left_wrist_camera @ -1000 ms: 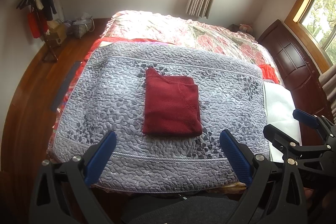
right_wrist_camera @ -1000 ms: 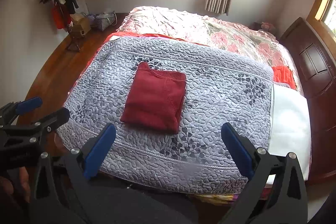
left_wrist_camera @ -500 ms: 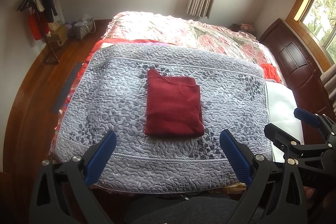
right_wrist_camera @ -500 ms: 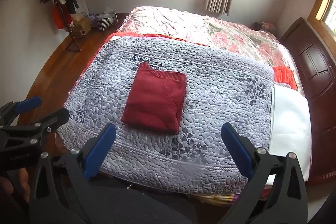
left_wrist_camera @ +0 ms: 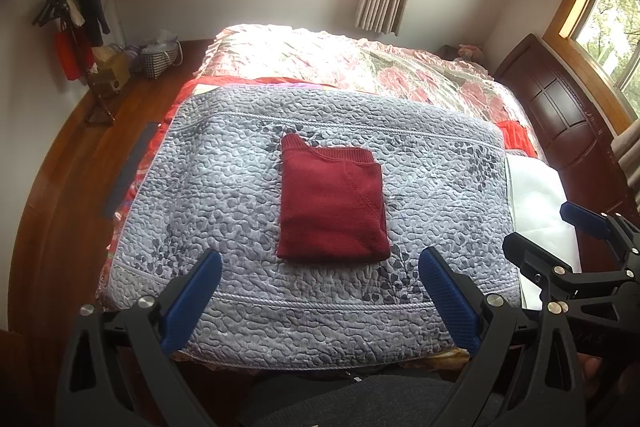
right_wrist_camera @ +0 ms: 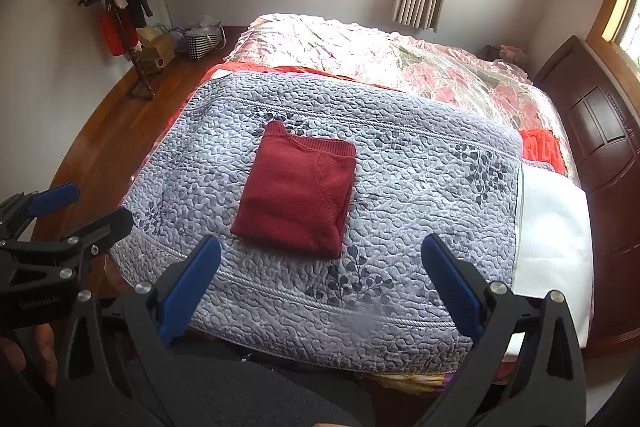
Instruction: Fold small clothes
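Red sweater (left_wrist_camera: 332, 203) folded flat on grey quilt (left_wrist_camera: 200, 187) mid-bed, left hand-held gripper (left_wrist_camera: 318, 291) and right hand-held gripper (right_wrist_camera: 320, 285) both spread wide, empty, near the bed's edge

Left claw (left_wrist_camera: 320, 279) held level, blue-padded fingers (left_wrist_camera: 192, 301) spread wide, gripping nothing, right claw (right_wrist_camera: 320, 277) alongside at like height (also spread wide, empty), a hand (right_wrist_camera: 38, 349) partly visible under the left claw's handle
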Tool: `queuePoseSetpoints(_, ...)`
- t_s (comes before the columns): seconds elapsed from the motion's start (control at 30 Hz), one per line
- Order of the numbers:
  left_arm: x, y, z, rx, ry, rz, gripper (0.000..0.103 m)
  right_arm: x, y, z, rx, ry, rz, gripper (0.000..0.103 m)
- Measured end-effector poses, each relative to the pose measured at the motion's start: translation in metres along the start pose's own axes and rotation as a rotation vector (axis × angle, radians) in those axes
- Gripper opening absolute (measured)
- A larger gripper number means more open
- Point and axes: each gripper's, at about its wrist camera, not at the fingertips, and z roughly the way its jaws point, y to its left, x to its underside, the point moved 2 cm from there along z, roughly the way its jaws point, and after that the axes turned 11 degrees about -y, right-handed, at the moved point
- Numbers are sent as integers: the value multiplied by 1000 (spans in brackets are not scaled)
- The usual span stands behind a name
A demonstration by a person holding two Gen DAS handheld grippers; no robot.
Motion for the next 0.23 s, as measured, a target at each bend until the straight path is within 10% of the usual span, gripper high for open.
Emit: queuePoseSetpoints(0.23,-4,1,0,0,-3,9,99,-2,-3,1,4,6,7,100)
